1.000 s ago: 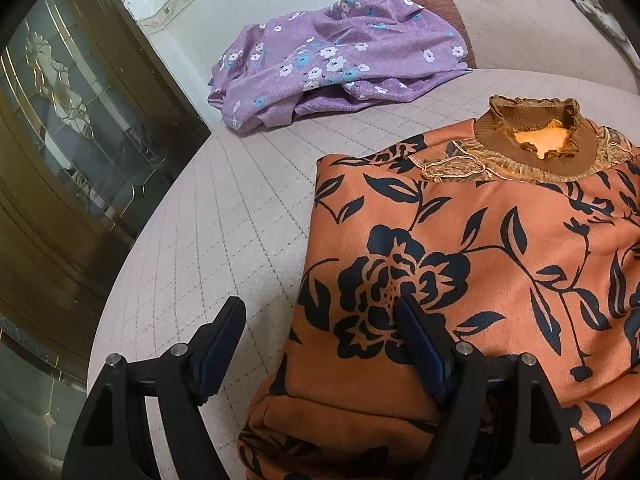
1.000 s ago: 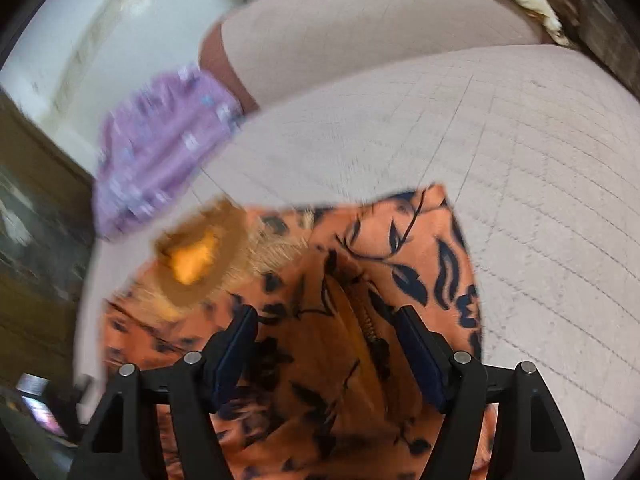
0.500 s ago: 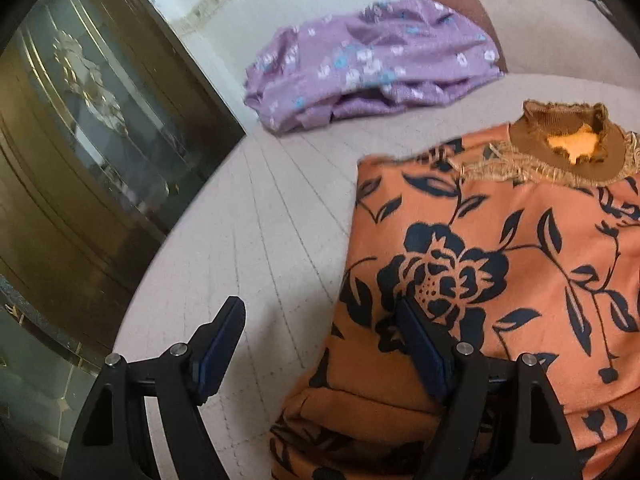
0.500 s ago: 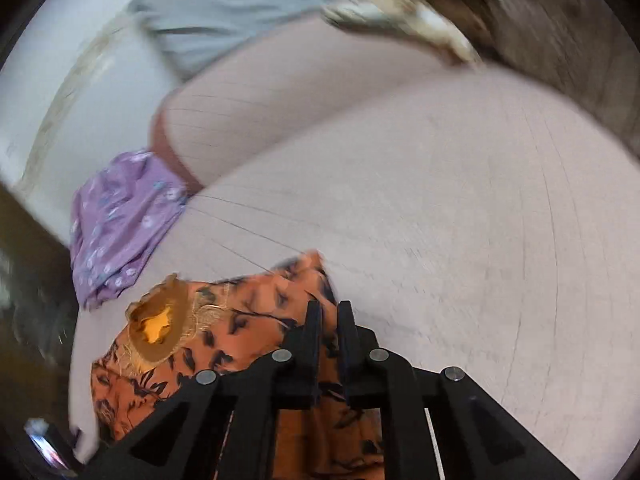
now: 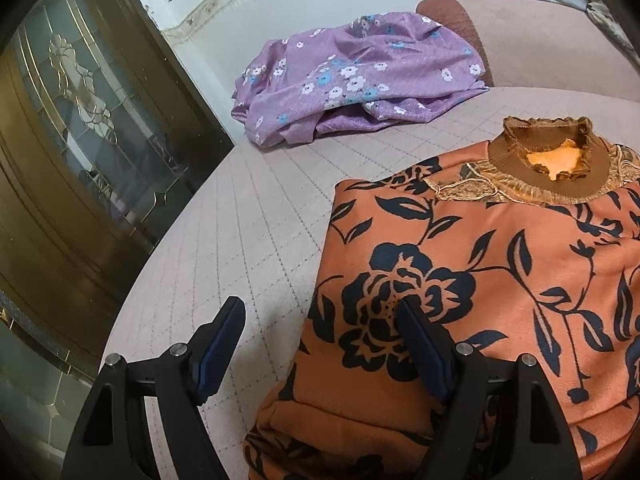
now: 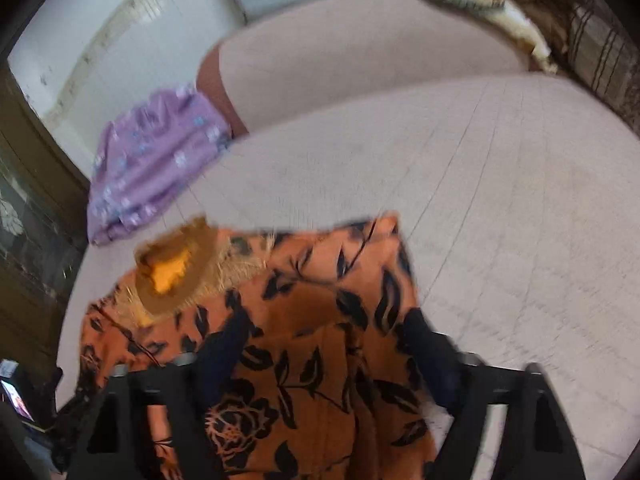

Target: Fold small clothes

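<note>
An orange top with dark blue flowers and a brown ruffled collar (image 5: 500, 272) lies partly folded on the pink quilted surface (image 5: 248, 240). My left gripper (image 5: 320, 344) is open over the top's left folded edge, one finger above the fabric, the other over bare surface. The same top (image 6: 304, 320) fills the lower middle of the blurred right wrist view. My right gripper (image 6: 324, 352) is open above the top's right part, holding nothing.
A crumpled purple flowered garment (image 5: 352, 80) lies at the far edge by a padded backrest (image 5: 540, 40). A dark glass-panelled cabinet (image 5: 80, 140) stands to the left. A patterned cloth (image 6: 500, 4) lies at the far right.
My right gripper was open, shut half a second ago, and is open again over the top. My left gripper stayed open and shifted slightly along the top's left edge.
</note>
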Available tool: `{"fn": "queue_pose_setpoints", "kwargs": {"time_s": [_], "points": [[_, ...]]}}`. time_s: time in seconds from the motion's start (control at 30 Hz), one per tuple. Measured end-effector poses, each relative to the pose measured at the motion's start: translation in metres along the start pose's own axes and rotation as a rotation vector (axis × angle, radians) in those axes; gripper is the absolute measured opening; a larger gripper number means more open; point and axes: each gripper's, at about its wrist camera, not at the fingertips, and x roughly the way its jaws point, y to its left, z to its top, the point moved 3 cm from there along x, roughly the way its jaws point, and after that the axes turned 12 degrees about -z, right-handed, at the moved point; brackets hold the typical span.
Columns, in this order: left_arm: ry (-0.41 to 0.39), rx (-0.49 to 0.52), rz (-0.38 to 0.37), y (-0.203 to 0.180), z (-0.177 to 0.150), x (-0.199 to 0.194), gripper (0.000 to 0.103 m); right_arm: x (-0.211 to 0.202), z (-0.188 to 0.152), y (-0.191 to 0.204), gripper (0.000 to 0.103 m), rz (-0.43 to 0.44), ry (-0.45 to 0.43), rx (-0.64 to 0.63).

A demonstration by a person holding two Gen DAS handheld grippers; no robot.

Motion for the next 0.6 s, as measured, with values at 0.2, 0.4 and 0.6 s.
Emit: {"fn": "queue_pose_setpoints", "kwargs": {"time_s": [0.2, 0.4, 0.6], "points": [[-0.005, -0.021, 0.003, 0.007, 0.003, -0.001, 0.079, -0.025, -0.011, 0.031, 0.009, -0.104, -0.119, -0.192], [-0.024, -0.043, -0.004, 0.009, 0.005, -0.003, 0.079, -0.078, 0.018, -0.01, 0.009, -0.076, -0.323, -0.014], [0.003, 0.01, 0.018, -0.002, 0.003, 0.002, 0.079, 0.008, 0.0, -0.04, 0.017, -0.115, 0.114, 0.093]]}}
